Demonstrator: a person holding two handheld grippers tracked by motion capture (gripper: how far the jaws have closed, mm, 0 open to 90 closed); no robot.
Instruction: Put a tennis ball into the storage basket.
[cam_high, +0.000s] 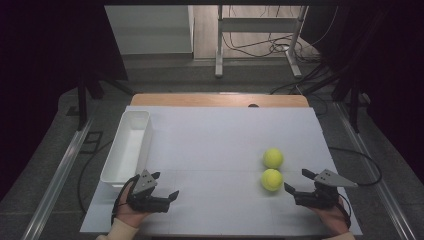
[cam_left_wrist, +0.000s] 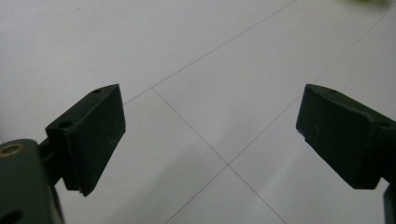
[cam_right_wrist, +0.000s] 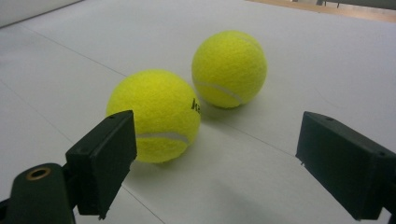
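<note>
Sitting side by side on the white counter (cam_high: 210, 150): two tennis balls, near one (cam_right_wrist: 154, 114) and far one (cam_right_wrist: 229, 67). Pointing at the near ball with the right gripper (cam_high: 299, 182), jaws wide and holding nothing, likely getting ready to grab. Waiting wide open and holding nothing by the white bin (cam_high: 127, 145): the left gripper (cam_high: 164, 186).

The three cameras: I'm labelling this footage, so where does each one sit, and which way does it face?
High view: above the near table edge, looking forward and down on the white sheet, bin and two balls; shows both hands, left gripper and right gripper.
Left gripper view: rides the left gripper, aimed down at bare sheet between open jaws.
Right gripper view: rides the right gripper, facing the near ball and far ball; jaws open.
Shared: the high view and right gripper view both show the balls.
</note>
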